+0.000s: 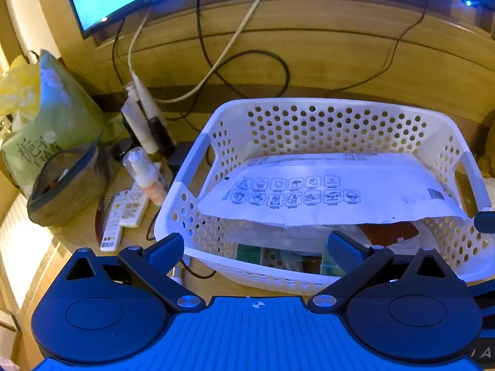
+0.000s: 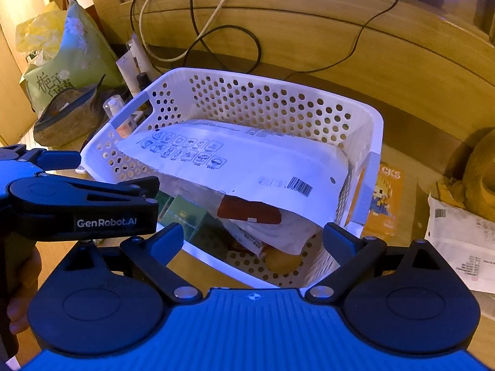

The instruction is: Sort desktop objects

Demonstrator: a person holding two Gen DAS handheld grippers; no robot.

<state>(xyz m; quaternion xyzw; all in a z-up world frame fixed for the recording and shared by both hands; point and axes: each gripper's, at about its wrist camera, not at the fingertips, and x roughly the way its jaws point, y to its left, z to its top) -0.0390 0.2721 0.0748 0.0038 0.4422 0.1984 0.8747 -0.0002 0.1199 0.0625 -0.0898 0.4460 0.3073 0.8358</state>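
Two grippers, left [image 1: 256,244] and right [image 2: 253,238], jaws apart, empty, above basket [image 1: 309,105] | between picks, envelope [image 1: 324,191] inside | next: remotes [image 1: 123,213] left of basket

Both rigs are looking the same: the left gripper [image 1: 256,244] and right gripper [image 2: 253,237] are each sporting a ribbed blue body, black round-ended linkage arms with silver screws, and stubby black fingers [image 2: 173,236]. White "GenRobot.AI" lettering is showing on the left one's side.
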